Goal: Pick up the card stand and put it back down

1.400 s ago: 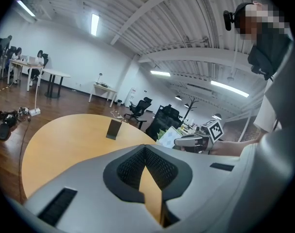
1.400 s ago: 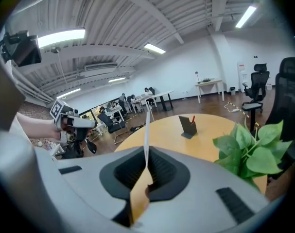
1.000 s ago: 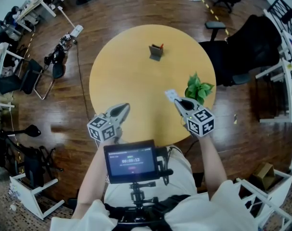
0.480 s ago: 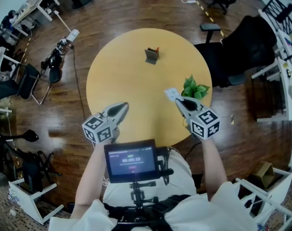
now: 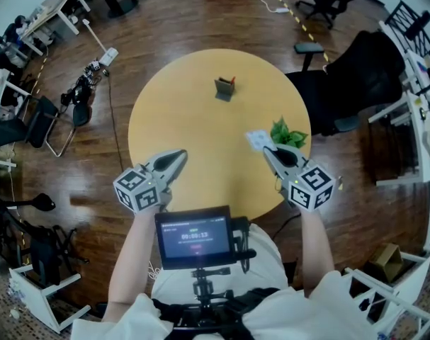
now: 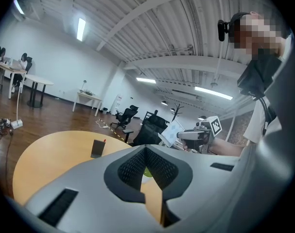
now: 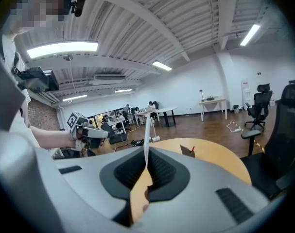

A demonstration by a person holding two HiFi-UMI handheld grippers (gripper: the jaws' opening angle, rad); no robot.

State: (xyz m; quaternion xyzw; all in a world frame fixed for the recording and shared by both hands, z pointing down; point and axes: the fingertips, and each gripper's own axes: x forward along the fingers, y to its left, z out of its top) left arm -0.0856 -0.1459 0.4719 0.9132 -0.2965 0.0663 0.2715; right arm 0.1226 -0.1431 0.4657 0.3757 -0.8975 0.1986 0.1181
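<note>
The card stand (image 5: 224,88) is a small grey holder with a red tip, standing alone on the far middle of the round yellow table (image 5: 179,119). It also shows in the left gripper view (image 6: 97,148) and the right gripper view (image 7: 188,151). My right gripper (image 5: 268,149) hovers above the table's near right and is shut on a white card (image 5: 256,139), seen edge-on between its jaws (image 7: 146,130). Above the near left edge, my left gripper (image 5: 178,154) is shut with nothing in it. Both are far from the stand.
A small green plant (image 5: 289,133) sits at the table's right edge, just beyond the right gripper. A black office chair (image 5: 356,76) stands to the right of the table. Cables and folding chairs (image 5: 52,115) lie on the wooden floor at the left.
Both grippers have risen toward the head camera and their marker cubes look larger. The white card stays clamped in the right gripper. The card stand has not moved.
</note>
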